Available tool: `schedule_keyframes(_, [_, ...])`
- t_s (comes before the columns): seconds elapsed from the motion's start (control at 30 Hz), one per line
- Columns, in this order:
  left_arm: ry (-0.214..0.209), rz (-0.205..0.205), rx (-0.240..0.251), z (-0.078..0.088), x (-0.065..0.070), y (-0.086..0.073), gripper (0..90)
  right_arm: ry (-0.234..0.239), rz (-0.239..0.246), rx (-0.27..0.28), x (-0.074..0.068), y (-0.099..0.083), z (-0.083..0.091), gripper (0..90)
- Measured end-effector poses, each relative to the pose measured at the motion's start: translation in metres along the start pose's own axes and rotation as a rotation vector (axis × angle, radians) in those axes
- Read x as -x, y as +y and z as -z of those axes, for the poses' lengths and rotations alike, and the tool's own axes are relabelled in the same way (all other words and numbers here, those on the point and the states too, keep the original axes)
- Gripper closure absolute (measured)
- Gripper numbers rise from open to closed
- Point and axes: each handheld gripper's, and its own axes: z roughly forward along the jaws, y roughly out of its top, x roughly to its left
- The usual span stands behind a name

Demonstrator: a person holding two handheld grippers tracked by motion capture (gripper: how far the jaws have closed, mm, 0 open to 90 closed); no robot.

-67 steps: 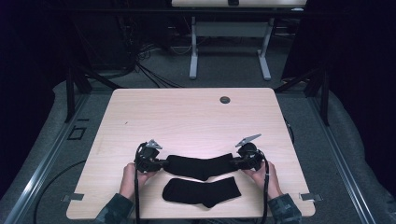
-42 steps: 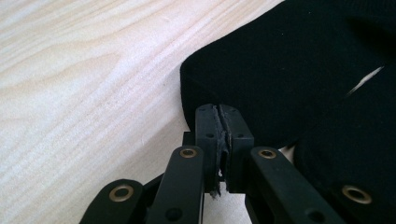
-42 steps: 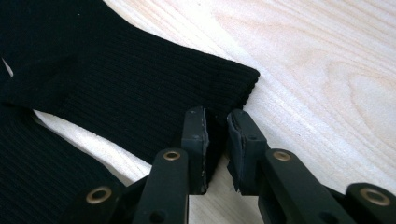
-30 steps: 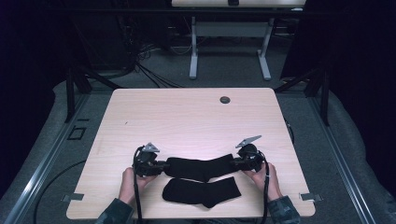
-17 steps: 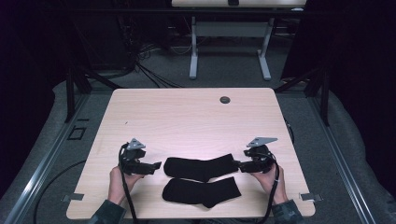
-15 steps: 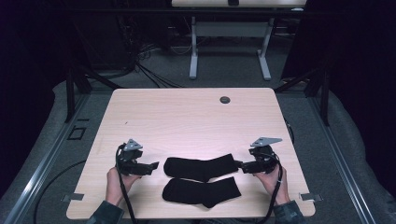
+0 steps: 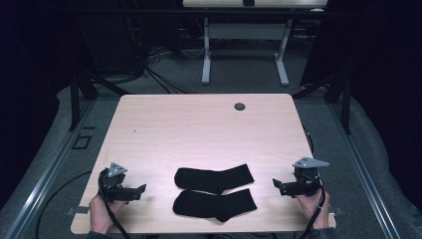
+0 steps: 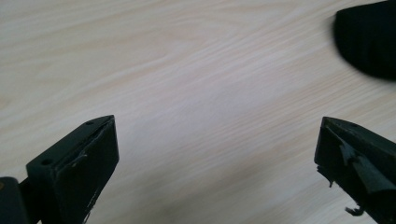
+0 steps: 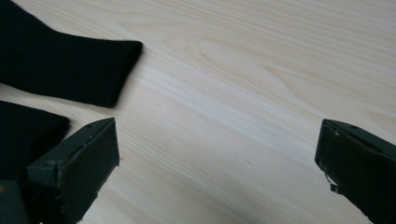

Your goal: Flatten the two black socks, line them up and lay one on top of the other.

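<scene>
Socks (image 7: 215, 191) side by side between parted, empty claws.

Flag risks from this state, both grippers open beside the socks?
1. The near sock touches the far sock; a low pinch may well lift both.
2. The near sock lies close to the table front edge, so a nudge could drag it off.
3. Left gripper and right gripper face inward and could collide.

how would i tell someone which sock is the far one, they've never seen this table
On the pale wooden table, look at the near edge, midway between the two tongs, where two black socks lie side by side. The far sock lies nearer the small dark round grommet, behind the near sock.
</scene>
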Motion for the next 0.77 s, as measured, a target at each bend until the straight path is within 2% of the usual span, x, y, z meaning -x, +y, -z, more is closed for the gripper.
schedule_keyframes(0.23, [0.066, 0.048, 0.001, -0.003, -0.019, -0.024, 0.0, -0.052, -0.029, -0.038, 0.016, -0.026, -0.001, 0.0])
schedule_keyframes(0.3, [0.068, 0.067, 0.008, -0.005, -0.022, -0.029, 0.0, -0.067, -0.042, -0.043, 0.018, -0.032, -0.002, 0.0])
schedule_keyframes(0.47, [0.1, 0.063, 0.031, -0.006, -0.023, -0.032, 0.0, -0.053, -0.083, -0.03, 0.024, -0.044, -0.007, 0.0])
schedule_keyframes(0.6, [0.09, 0.069, 0.032, -0.008, -0.024, -0.031, 0.0, -0.065, -0.074, -0.044, 0.023, -0.043, -0.011, 0.3])
schedule_keyframes(0.63, [0.083, 0.065, 0.035, -0.008, -0.024, -0.031, 0.0, -0.069, -0.067, -0.063, 0.023, -0.043, -0.012, 0.0])
schedule_keyframes(0.77, [0.06, 0.043, 0.043, -0.011, -0.03, -0.029, 0.0, -0.089, -0.058, -0.066, 0.021, -0.043, -0.013, 0.2])
